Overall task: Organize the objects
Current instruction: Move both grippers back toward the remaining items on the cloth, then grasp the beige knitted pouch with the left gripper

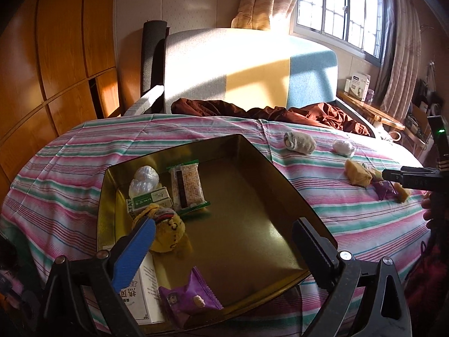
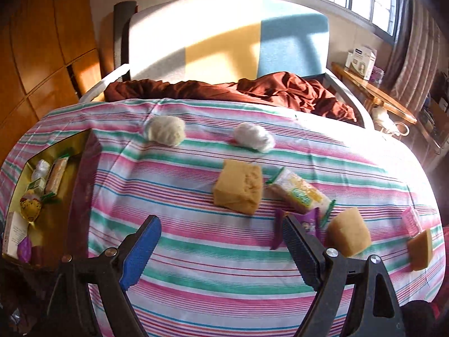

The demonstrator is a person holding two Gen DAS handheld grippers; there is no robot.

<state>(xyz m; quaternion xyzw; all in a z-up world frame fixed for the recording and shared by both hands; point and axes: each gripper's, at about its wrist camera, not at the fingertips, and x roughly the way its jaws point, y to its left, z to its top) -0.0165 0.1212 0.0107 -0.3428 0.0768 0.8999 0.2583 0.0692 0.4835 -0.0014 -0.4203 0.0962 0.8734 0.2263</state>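
Observation:
A gold tin tray (image 1: 252, 151) lies on the striped bed; it also shows in the right wrist view (image 2: 81, 137) at the far left. In it lie a yellow rolled sock (image 1: 168, 230), a snack bar (image 1: 186, 188), a green-white box (image 1: 148, 199), a clear wrapped ball (image 1: 144, 179), a purple packet (image 1: 190, 300) and a white box (image 1: 147, 286). My left gripper (image 1: 224, 238) is open and empty above the tray. My right gripper (image 2: 221, 241) is open and empty above the sheet. A yellow sponge (image 2: 238, 186), a snack bar (image 2: 300, 193), a purple packet (image 2: 306, 221) and another sponge (image 2: 348, 233) lie just ahead of it.
Farther up the sheet lie a grey rolled sock (image 2: 165, 130) and a white ball (image 2: 254, 136). A third sponge (image 2: 421, 248) and a pink item (image 2: 411, 220) lie at the right edge. A brown blanket (image 2: 252, 90) and the headboard (image 2: 224, 36) are behind. A side shelf (image 2: 373, 92) stands at the right.

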